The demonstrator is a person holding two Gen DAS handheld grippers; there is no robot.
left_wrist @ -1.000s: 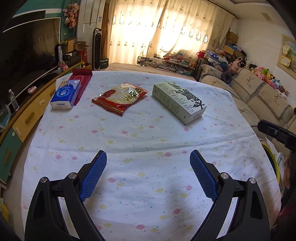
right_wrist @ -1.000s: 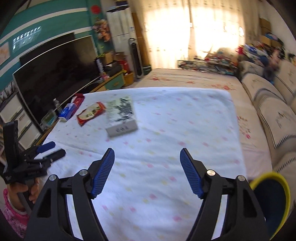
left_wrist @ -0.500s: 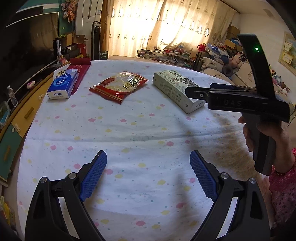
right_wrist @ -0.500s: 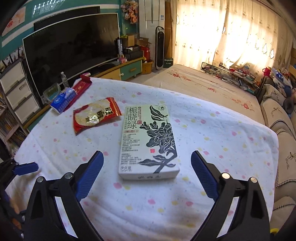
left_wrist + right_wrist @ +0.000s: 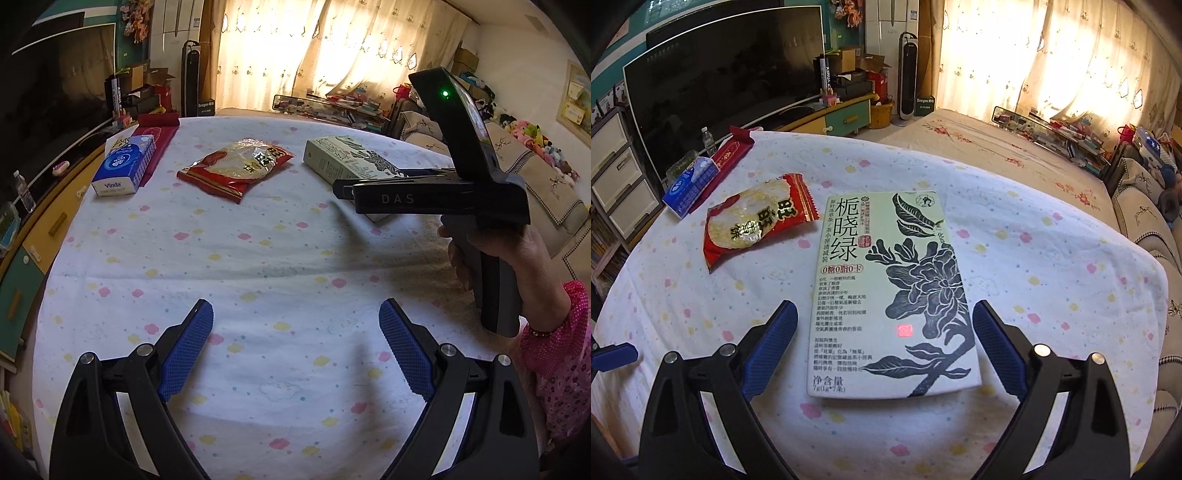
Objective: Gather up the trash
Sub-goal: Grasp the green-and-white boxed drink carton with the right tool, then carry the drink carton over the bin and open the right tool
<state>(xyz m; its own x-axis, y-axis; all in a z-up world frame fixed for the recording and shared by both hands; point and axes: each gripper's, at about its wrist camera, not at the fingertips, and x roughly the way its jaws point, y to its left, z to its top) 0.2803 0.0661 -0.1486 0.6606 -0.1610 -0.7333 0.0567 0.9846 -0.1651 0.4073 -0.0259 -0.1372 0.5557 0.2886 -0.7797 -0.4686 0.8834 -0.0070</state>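
A pale green tea box (image 5: pixel 890 291) with a black flower print lies flat on the spotted white cloth. My right gripper (image 5: pixel 884 343) is open, its blue fingers on either side of the box's near end, just above it. In the left wrist view the box (image 5: pixel 354 162) lies partly behind the right gripper's body (image 5: pixel 436 199). A red snack packet (image 5: pixel 757 225) (image 5: pixel 236 168) lies left of the box. My left gripper (image 5: pixel 295 347) is open and empty over bare cloth near the front edge.
A blue Vinda tissue pack (image 5: pixel 123 170) and a red cloth (image 5: pixel 157 133) lie at the table's far left. A TV (image 5: pixel 720 81) and cabinet stand beyond the left edge. A sofa (image 5: pixel 535 177) runs along the right.
My right gripper has swung in from the right and moved forward and down over the tea box, which now sits between its fingers. My left gripper has edged slightly forward.
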